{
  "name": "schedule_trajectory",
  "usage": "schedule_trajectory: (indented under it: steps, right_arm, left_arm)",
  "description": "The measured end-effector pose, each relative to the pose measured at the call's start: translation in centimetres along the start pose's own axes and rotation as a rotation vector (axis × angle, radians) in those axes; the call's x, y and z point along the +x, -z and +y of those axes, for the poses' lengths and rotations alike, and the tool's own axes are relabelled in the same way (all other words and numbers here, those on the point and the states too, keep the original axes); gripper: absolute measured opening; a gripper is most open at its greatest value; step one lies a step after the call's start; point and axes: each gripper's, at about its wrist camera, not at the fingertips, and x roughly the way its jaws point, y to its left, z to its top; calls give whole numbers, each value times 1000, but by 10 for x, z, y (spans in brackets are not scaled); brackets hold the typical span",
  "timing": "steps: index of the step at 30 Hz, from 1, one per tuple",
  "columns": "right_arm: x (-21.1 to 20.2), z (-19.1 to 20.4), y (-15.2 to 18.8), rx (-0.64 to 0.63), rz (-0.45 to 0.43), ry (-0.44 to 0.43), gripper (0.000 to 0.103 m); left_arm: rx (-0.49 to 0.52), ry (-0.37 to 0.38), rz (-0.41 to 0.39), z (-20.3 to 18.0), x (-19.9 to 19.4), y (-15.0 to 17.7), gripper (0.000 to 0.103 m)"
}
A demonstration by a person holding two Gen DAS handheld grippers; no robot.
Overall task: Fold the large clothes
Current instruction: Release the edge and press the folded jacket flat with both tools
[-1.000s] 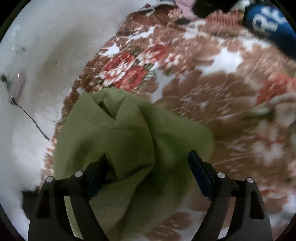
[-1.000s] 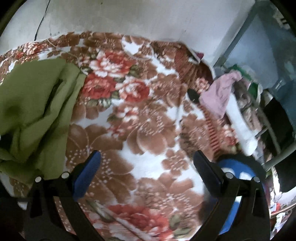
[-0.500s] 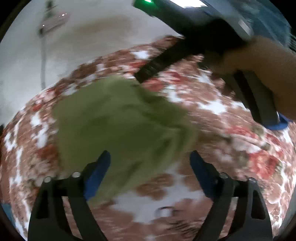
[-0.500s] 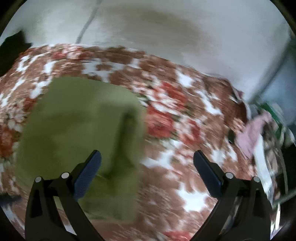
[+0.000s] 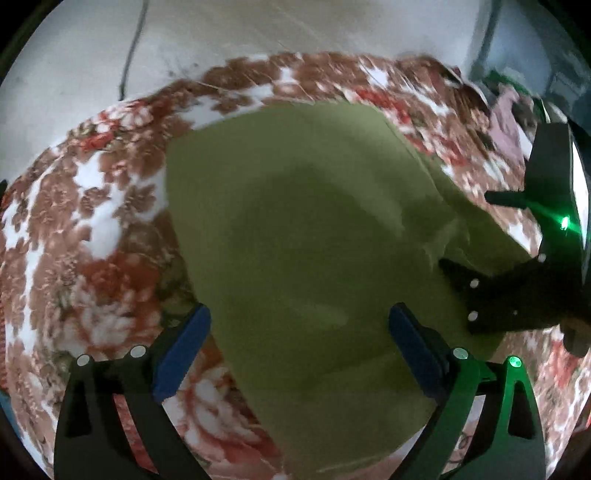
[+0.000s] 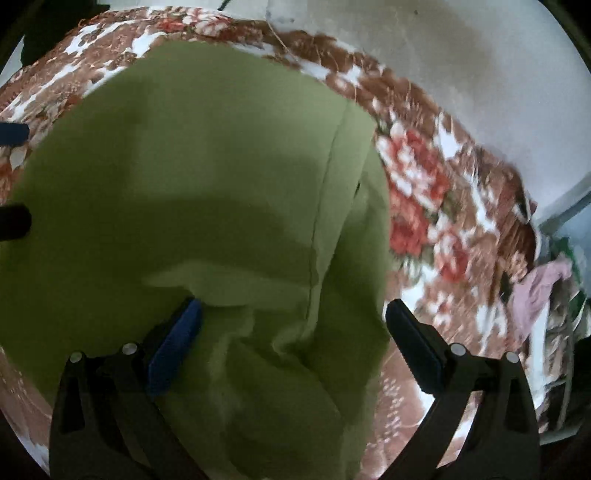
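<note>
Left gripper (image 5: 299, 343): jaws opening, spread wide, blue pads clear of the cloth on both sides. Positioned above the green garment (image 5: 314, 229), pointing steeply down. Nothing pinched; fabric visible between the fingers but lying below them, not pressed.

Right gripper (image 6: 291, 332): jaws spread wide, nothing clamped. Left blue pad (image 6: 175, 345) over the garment; whether touching cannot be told. Right pad at the garment's right border, over the blanket. Also seen in the left wrist view as a black body (image 5: 517, 291) with a green indicator light, low at the garment's right edge.

Green garment (image 6: 203, 203): olive-green, large, lying on the floral blanket (image 5: 92, 221). Upper portion spread fairly flat, with a straight top edge near the far side of the blanket. A seam running top to bottom on the right side in the right wrist view. Lower portion near the right gripper bunched into soft wrinkles. Shadows across the middle.

Floral blanket (image 6: 424, 206): brown, white and red flower print, covering the whole work surface beneath the garment.

Surroundings: pale wall (image 5: 295, 29) behind the blanket, with a dark cable (image 5: 131, 55) hanging down it. Pink cloth (image 6: 535, 291) beyond the blanket's right edge, among blurred clutter.
</note>
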Motion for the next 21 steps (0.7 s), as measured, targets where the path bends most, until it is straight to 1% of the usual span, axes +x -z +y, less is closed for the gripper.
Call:
schedule_trajectory:
  steps: [2,4,6,8,11,12,14,16,18,21]
  right_arm:
    - [5,-5,10,-7,-8,-3,98]
    - [6,-9,19,-37,-24,11,98]
    - [8,-13,30,-70,-39,15,98]
    - [14,-19,42,-78,-29,0,98]
    - [15,-29,53,-88,-23,-1,98]
    - [13,-30,55,-91,-28,0,98]
    - [8,-34,58,-98,-39,2,98]
    - [3,-37,57,-96,-42,-3,98]
    - [-10,-40,52,-97,-57,-11,98]
    - [-32,-43,35,-92,-92,19,98]
  left_arm:
    - [17,12,10,-11,7,3,95]
    - [44,-8,6,-25,11,6,96]
    - [69,-10,8,-31,14,5,97]
    - [110,-17,1,-43,17,4,97]
    - [213,-72,3,-66,20,5,98]
    - [225,-81,4,-68,18,4,98]
    - [227,-79,4,-68,10,2,98]
    - [225,-90,-15,-64,-6,1,98]
    - [227,-100,-42,-57,-22,-1,98]
    - [202,-99,-106,-36,-50,-11,98]
